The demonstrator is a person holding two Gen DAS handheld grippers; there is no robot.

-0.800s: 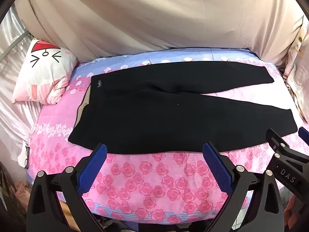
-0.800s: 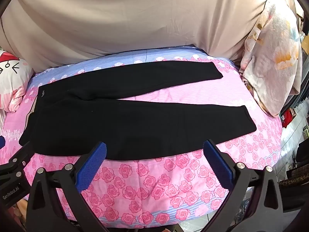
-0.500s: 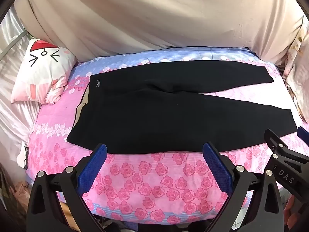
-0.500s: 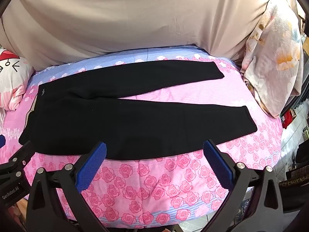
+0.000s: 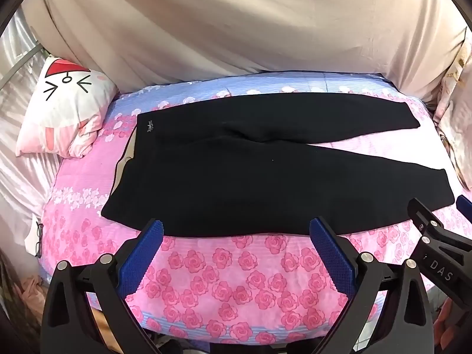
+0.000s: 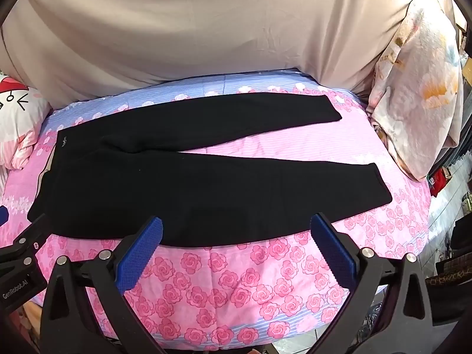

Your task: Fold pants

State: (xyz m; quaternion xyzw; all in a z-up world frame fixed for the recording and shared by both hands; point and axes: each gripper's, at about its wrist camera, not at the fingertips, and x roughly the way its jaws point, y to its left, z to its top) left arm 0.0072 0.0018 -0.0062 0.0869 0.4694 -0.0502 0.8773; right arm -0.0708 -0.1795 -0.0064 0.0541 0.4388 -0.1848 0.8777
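Black pants [image 5: 265, 171] lie spread flat on a pink rose-print bed sheet [image 5: 236, 280], waistband to the left and both legs running right, slightly apart at the hems. In the right wrist view the same pants [image 6: 206, 188] fill the middle of the bed. My left gripper [image 5: 236, 230] hovers open above the near edge of the pants, nothing between its blue pads. My right gripper [image 6: 236, 227] is likewise open and empty over the near leg. Each gripper shows at the side of the other's view.
A white cartoon-cat pillow [image 5: 62, 106] sits at the bed's left end. A folded floral quilt [image 6: 419, 94] stands at the right end. A beige curtain [image 5: 236, 29] hangs behind. Glasses [image 5: 38, 239] hang at the left edge. The bed's front edge drops away below the grippers.
The left wrist view has drifted slightly, so pillow and pants sit a little further left and lower. Both grippers stay open and the pants have not moved.
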